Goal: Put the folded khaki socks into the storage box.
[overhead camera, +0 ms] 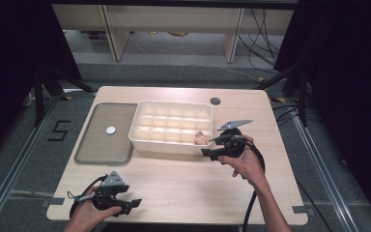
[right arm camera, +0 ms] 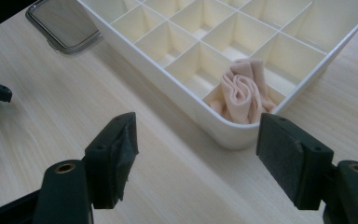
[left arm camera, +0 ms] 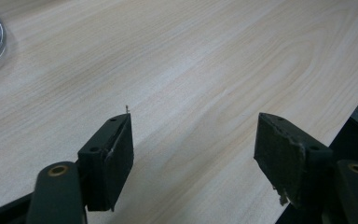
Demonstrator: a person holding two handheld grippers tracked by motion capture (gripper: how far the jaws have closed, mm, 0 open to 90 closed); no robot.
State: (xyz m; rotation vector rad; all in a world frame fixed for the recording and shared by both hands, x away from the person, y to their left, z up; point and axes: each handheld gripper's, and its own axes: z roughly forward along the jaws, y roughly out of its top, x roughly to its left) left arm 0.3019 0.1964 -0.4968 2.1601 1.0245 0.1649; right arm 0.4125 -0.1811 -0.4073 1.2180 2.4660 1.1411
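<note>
A white divided box [overhead camera: 140, 131] [right arm camera: 186, 100] with several compartments stands mid-table. A rolled pink cloth [overhead camera: 202, 138] [right arm camera: 243, 91] sits in its near right corner compartment. My right gripper [overhead camera: 212, 147] [right arm camera: 198, 156] hovers just off that corner, a short way from the box wall, jaws open with nothing between them. My left gripper [overhead camera: 133, 205] [left arm camera: 193, 158] rests near the table's front left edge, open over bare wood.
A flat clear lid [overhead camera: 104, 133] with a white disc [overhead camera: 110, 130] lies left of the box; its corner [right arm camera: 63, 21] is in the right gripper view. A cable hole [overhead camera: 215, 101] sits behind the box. The table's front edge [left arm camera: 349, 116] is close to the left gripper.
</note>
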